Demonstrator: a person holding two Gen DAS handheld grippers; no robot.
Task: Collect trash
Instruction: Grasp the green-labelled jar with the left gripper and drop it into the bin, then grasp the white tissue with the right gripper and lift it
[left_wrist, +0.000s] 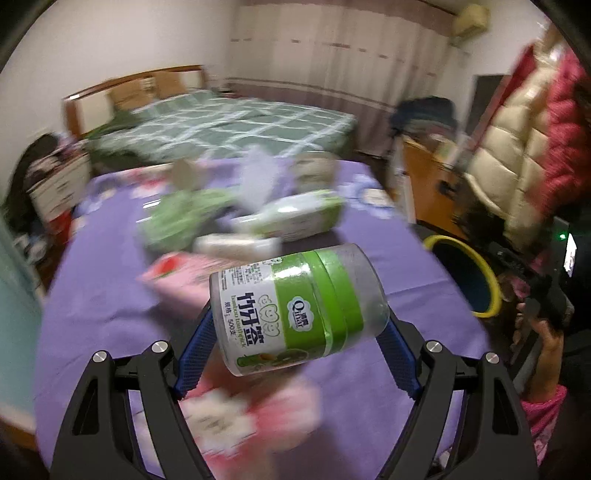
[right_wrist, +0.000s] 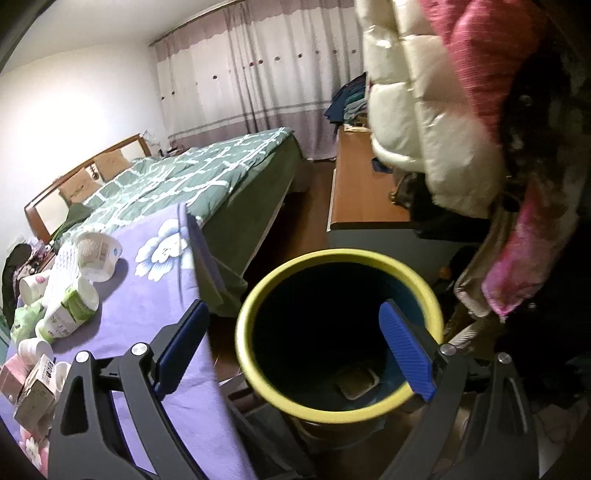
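Note:
My left gripper (left_wrist: 297, 323) is shut on a clear plastic toothpick jar (left_wrist: 295, 306) with a green and white label, held on its side above the purple floral tablecloth (left_wrist: 103, 291). More trash lies further back on the table: a green and white container (left_wrist: 295, 218), a crumpled green wrapper (left_wrist: 177, 218) and a pink carton (left_wrist: 181, 273). The yellow-rimmed dark bin (left_wrist: 469, 280) stands to the right of the table. My right gripper (right_wrist: 291, 314) is open and empty, just above the bin's mouth (right_wrist: 332, 410). A flat item (right_wrist: 356, 380) lies at the bin's bottom.
In the right wrist view, cups and tubs (right_wrist: 98, 254), a green container (right_wrist: 70, 310) and a small box (right_wrist: 37, 387) lie on the table's left part. A green bed (right_wrist: 192, 173) stands behind. Hanging jackets (right_wrist: 443, 122) and a wooden desk (right_wrist: 362, 188) crowd the right.

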